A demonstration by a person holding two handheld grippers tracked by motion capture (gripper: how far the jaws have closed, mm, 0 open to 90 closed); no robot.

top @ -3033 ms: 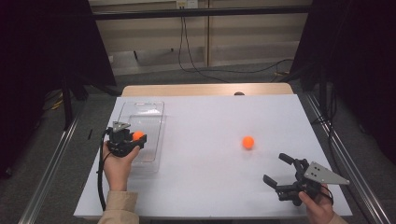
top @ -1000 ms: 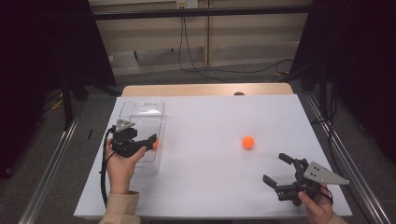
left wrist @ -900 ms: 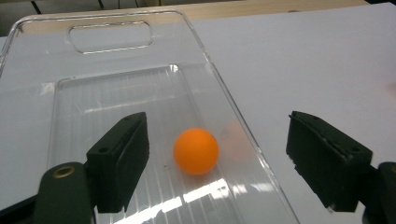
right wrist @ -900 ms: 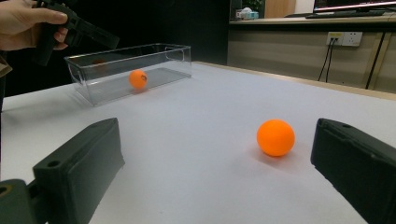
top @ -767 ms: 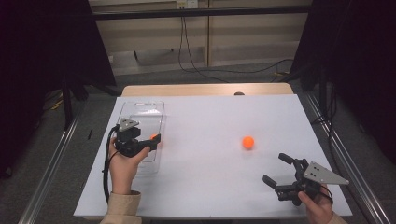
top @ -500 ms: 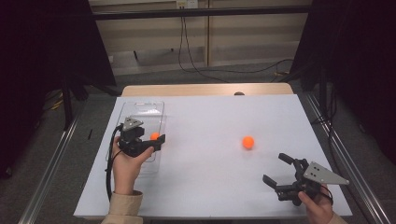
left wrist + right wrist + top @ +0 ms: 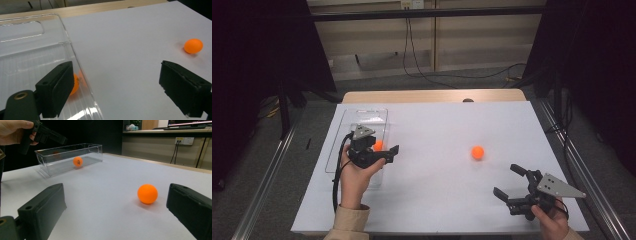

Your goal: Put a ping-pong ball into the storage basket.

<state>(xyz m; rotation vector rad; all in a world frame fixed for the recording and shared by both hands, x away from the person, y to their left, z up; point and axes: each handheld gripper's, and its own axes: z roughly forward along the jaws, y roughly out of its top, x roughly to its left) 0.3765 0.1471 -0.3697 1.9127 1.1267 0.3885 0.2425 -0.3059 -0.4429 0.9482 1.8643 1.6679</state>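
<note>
My left gripper point(image 7: 388, 152) let go of its orange ball point(image 7: 378, 145); that ball now sits in the clear box point(image 7: 362, 116). Jaws went from clamped to wide apart, and I've swung the gripper right, over the box's edge.

a white table top point(image 7: 432, 125) with a strip of bare wood point(image 7: 422, 96) along its far edge, where a small dark knob point(image 7: 468, 100) sits. past it, a grey floor with black cables point(image 7: 447, 80) looping down from a wall socket point(image 7: 410, 4). metal rails point(image 7: 264, 182) flank the table on both sides. in the right gripper view, a wall outlet point(image 7: 185, 140) and a wooden counter point(image 7: 165, 131)
</note>
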